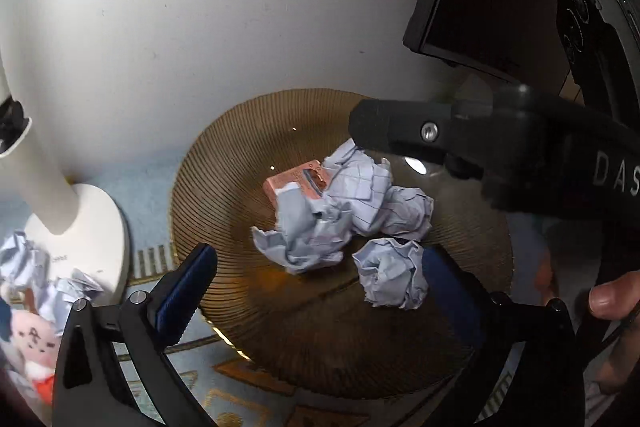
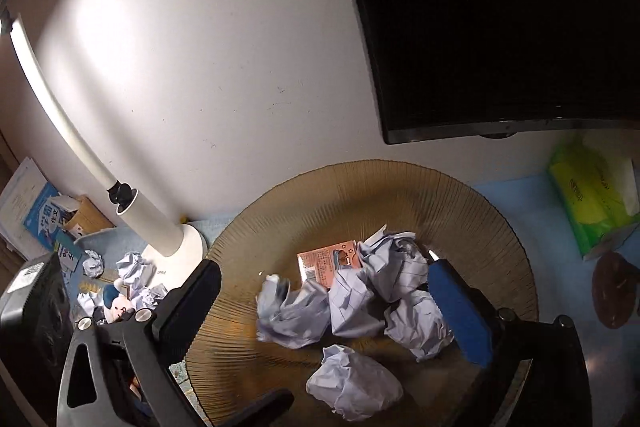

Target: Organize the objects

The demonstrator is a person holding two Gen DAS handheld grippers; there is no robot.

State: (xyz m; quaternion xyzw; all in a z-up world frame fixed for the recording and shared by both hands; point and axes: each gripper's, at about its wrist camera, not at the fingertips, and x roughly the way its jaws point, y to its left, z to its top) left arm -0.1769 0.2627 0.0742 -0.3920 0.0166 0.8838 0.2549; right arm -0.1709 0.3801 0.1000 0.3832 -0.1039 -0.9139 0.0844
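Ribbed amber dish (image 2: 460, 195) on blue cloth (image 2: 516, 199) (white wall (image 2: 200, 47) behind).

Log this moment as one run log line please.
stage: paper into bowl | left gripper: open, empty | right gripper: open, empty | ribbed bowl: crumpled paper balls, pink carton

Both your wrist cams look steeply down, close over ribbed brown bowl (image 1: 224, 187) (image 2: 480, 195). Shared: bowl, crumpled paper balls (image 1: 320, 223) (image 2: 356, 307), lamp base (image 1: 100, 227) (image 2: 192, 243) (left side in both). Right cam sits slightly higher.
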